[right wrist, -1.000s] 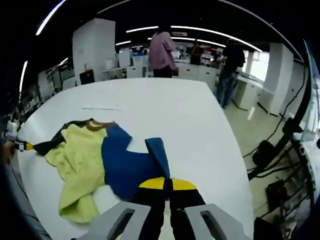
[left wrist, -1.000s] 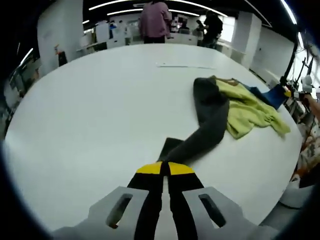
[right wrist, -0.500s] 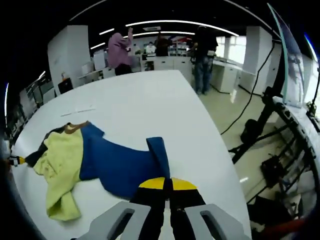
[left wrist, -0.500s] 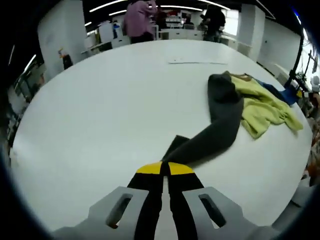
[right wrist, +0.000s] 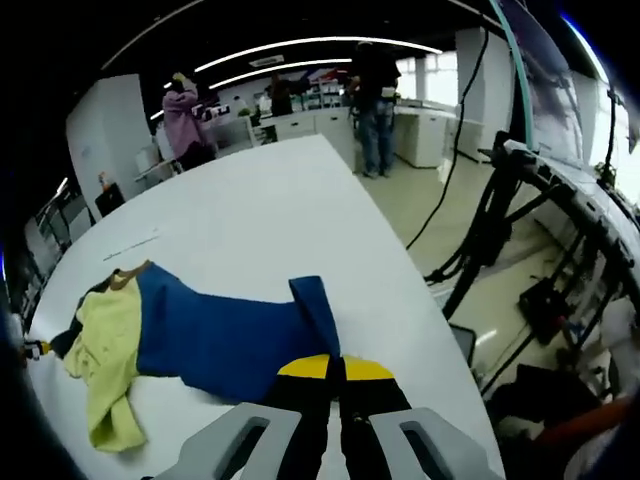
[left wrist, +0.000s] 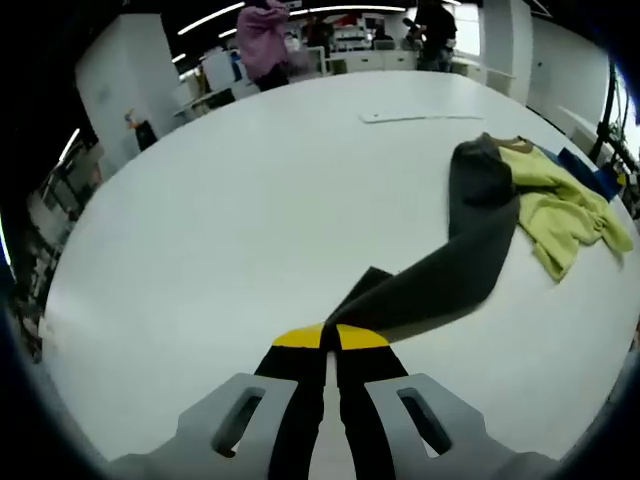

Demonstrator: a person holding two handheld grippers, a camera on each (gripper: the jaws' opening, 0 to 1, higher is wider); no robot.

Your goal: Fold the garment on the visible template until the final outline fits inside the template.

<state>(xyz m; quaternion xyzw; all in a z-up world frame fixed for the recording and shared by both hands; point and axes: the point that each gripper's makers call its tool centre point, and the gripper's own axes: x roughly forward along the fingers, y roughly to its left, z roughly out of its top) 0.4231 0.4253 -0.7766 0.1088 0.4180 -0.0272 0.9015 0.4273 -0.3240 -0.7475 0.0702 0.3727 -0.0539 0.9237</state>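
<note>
In the left gripper view the left gripper (left wrist: 330, 338) reaches forward low over the white table (left wrist: 230, 200), its yellow-tipped jaws pressed together on the cuff of the garment's dark grey sleeve (left wrist: 455, 265). That sleeve runs taut from the jaws up and to the right to the garment (left wrist: 545, 200), whose yellow-green body lies bunched near the table's right edge, with a sliver of blue behind it cut off by the picture's rim. A thin pale strip (left wrist: 420, 117) lies flat on the table beyond the garment; whether it belongs to the template cannot be told. A person in a pink top (left wrist: 262, 40) stands past the far end of the table. In the right gripper view the right gripper (right wrist: 334, 367) likewise has its jaws closed, on the end of the blue sleeve (right wrist: 225, 335), which spreads leftward to the yellow-green part and brown collar. The tip of the other gripper shows at the far left, too small to read. Right of the table, a dark stand with cables (right wrist: 490, 240) rises from the floor.
</note>
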